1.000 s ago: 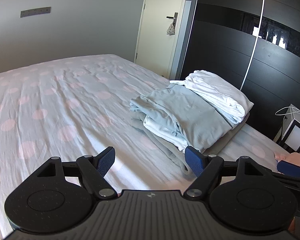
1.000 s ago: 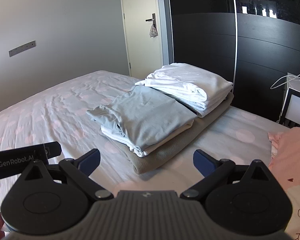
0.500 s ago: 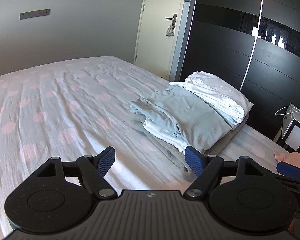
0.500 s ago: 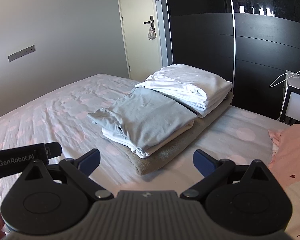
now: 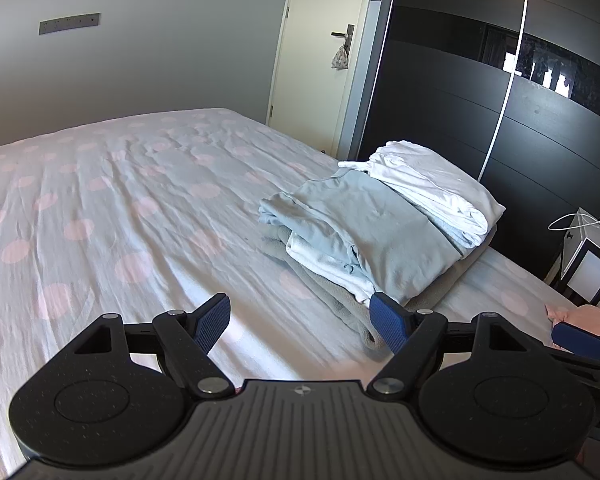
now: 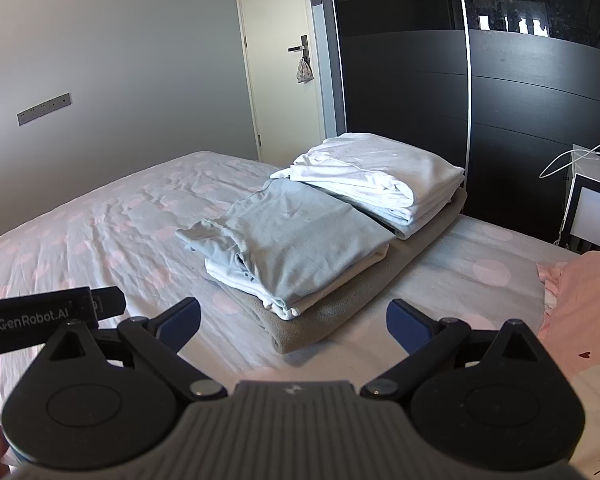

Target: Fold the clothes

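Observation:
A stack of folded clothes lies on the bed: a light blue garment (image 5: 364,224) (image 6: 300,236) and a white one (image 5: 432,184) (image 6: 376,172) rest on a grey fleece layer (image 6: 340,300). A pink garment (image 6: 580,312) (image 5: 588,316) lies unfolded at the right edge of the bed. My left gripper (image 5: 302,322) hovers open in front of the stack, holding nothing. My right gripper (image 6: 294,322) is also open and empty, just short of the grey layer's near corner.
The bed (image 5: 100,208) has a pale sheet with pink dots, wide and bare to the left. A dark wardrobe (image 6: 520,100) stands behind the stack, a white door (image 6: 276,56) beside it. A small side table (image 6: 592,208) with a cable is at the right.
Both grippers have drifted slightly; the views tilted up a little and the stack sits a bit lower in frame. Nothing was grasped or moved on the bed.

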`<action>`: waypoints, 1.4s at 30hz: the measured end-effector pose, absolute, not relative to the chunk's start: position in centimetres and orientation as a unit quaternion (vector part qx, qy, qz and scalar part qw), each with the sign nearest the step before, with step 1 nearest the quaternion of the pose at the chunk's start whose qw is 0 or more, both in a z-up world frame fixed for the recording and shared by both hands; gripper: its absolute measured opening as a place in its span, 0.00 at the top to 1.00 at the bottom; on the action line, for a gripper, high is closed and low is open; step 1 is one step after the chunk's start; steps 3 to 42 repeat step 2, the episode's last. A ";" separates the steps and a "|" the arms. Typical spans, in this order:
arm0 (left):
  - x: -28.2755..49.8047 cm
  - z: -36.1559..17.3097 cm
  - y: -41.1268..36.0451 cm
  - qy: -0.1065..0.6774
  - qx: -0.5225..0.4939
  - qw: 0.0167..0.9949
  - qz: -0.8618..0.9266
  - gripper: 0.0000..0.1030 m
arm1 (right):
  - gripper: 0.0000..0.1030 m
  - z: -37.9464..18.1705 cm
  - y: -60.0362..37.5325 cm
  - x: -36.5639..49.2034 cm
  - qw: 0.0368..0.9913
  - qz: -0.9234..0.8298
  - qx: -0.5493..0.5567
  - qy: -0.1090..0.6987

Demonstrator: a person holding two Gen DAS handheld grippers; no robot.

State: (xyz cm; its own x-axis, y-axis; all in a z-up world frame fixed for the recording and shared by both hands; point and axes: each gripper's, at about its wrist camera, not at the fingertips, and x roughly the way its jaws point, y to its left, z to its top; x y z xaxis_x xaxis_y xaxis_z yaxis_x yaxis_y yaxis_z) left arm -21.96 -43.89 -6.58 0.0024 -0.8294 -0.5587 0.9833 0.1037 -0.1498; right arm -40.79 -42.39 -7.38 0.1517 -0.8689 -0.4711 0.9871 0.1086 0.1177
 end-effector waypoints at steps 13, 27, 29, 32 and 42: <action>-22.0 -6.6 -43.9 0.267 0.143 0.693 -0.654 0.26 | 0.03 -7.4 -42.3 -40.8 0.731 -0.635 0.205 0.143; -22.0 -6.6 -43.9 0.267 0.143 0.693 -0.654 0.26 | 0.03 -7.4 -42.3 -40.8 0.731 -0.635 0.205 0.143; -22.0 -6.6 -43.9 0.267 0.143 0.693 -0.654 0.26 | 0.03 -7.4 -42.3 -40.8 0.731 -0.635 0.205 0.143; -22.0 -6.6 -43.9 0.267 0.143 0.693 -0.654 0.26 | 0.03 -7.4 -42.3 -40.8 0.731 -0.635 0.205 0.143; -22.0 -6.6 -43.9 0.267 0.143 0.693 -0.654 0.26 | 0.03 -7.4 -42.3 -40.8 0.731 -0.635 0.205 0.143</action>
